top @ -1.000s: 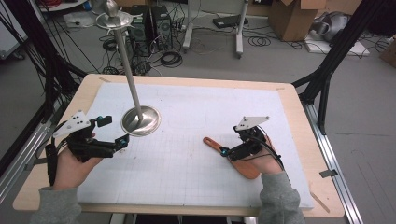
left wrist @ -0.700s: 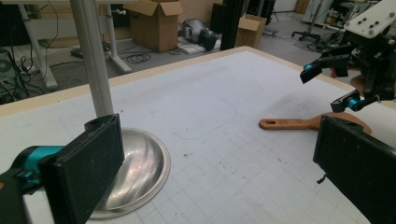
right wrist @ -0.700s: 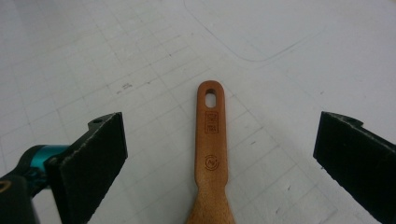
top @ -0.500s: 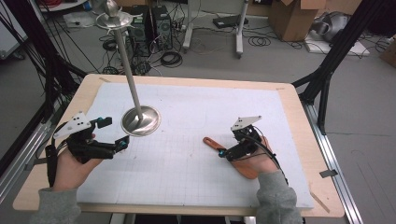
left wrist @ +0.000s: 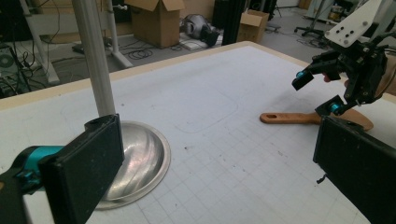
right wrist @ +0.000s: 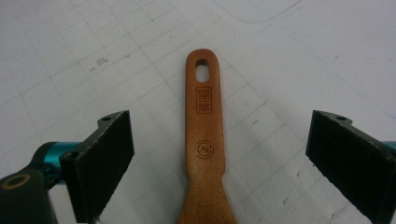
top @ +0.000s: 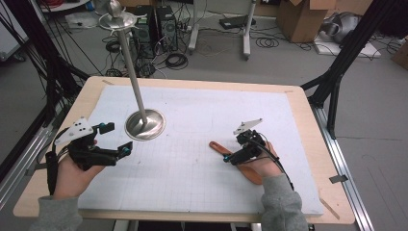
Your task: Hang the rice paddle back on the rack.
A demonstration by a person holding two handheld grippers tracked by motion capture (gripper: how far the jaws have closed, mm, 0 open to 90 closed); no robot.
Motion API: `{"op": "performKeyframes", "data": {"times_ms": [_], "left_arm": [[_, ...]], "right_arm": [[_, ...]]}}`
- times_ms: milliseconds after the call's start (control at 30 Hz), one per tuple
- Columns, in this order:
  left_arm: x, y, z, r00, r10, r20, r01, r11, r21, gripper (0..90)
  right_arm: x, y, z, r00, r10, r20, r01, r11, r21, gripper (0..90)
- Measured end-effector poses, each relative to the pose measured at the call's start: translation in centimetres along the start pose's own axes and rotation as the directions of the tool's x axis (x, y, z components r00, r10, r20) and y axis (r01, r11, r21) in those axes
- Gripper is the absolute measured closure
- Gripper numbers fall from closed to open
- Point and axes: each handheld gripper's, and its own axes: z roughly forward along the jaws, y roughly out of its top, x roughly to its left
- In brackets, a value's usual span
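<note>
We see a wooden spatula [right wrist: 204, 140] with a smooth, matt orange-brown finish, marks burnt or stamped into its handle. The mat [top: 202, 159] covering the table looks like a matt white sheet, printed with a faint grid and lightly scuffed. The table [top: 308, 110] shows a pale wood rim, smooth and dull. The stand [top: 144, 124] is metal: its round base brushed and shiny with soft reflections, its pole satin grey. The right tool [right wrist: 219, 163] has black pads [right wrist: 109, 161] with a rough, grainy face; the left tool [left wrist: 210, 172] looks alike, with teal metal fittings.
</note>
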Motion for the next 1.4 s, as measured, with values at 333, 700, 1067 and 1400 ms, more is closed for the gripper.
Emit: {"op": "performKeyframes", "data": {"times_ms": [333, 700, 1067, 1400], "left_arm": [[0.1, -0.4, -0.2, 0.9996, 0.009, -0.027, -0.008, 0.9997, 0.025, 2.3], [0.2, -0.6, -0.3, 0.9996, 0.006, -0.028, -0.005, 0.9996, 0.028, 2.4], [0.2, -0.6, -0.2, 0.9996, 0.004, -0.027, -0.003, 0.9994, 0.034, 2.3], [0.4, -0.7, -0.4, 0.9995, -0.003, -0.031, 0.004, 0.9996, 0.028, 2.4]], "right_arm": [[0.1, 0.1, 0.9, 0.9998, -0.012, -0.017, 0.013, 0.998, 0.059, 25.7], [0.3, 0.1, 1.5, 0.9998, -0.022, -0.006, 0.022, 0.994, 0.11, 39.4], [0.4, 0.1, 1.8, 0.9997, -0.023, 0.005, 0.022, 0.991, 0.129, 46.5], [0.5, 0.1, 1.9, 0.9995, -0.031, -0.003, 0.031, 0.989, 0.147, 53.3]]}}
